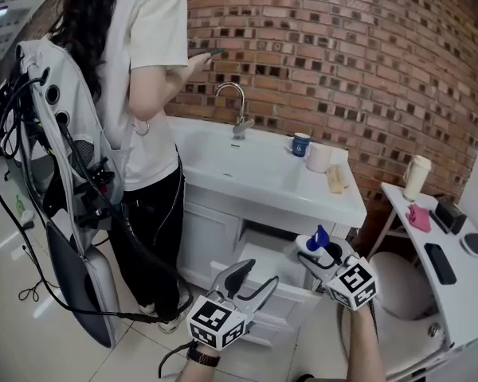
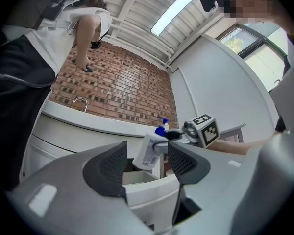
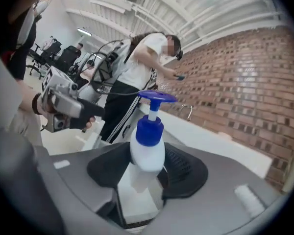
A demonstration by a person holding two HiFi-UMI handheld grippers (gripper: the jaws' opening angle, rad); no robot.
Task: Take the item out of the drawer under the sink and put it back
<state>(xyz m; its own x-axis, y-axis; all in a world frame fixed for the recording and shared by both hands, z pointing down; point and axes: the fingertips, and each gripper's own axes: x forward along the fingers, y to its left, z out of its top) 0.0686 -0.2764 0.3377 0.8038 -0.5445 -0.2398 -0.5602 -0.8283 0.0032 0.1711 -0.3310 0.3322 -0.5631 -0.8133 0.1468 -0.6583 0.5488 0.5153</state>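
Observation:
My right gripper [image 1: 312,253] is shut on a white pump bottle with a blue pump head [image 1: 315,243], holding it above the right end of the open white drawer [image 1: 291,297] under the sink. In the right gripper view the bottle [image 3: 147,146] stands upright between the pads of that gripper [image 3: 144,168]. My left gripper [image 1: 253,281] stands open over the drawer's front, with nothing between its fingers. The left gripper view looks across its own open gripper [image 2: 147,163] at the bottle [image 2: 149,151] and the drawer [image 2: 142,177] below it.
A person in a white shirt [image 1: 143,78] stands at the left of the sink [image 1: 247,165], with a grey equipment pack [image 1: 72,181] and cables behind. Faucet [image 1: 239,110], blue mug [image 1: 301,143] and white cup [image 1: 319,157] sit on the counter. A toilet [image 1: 402,301] and side table [image 1: 454,269] are at right.

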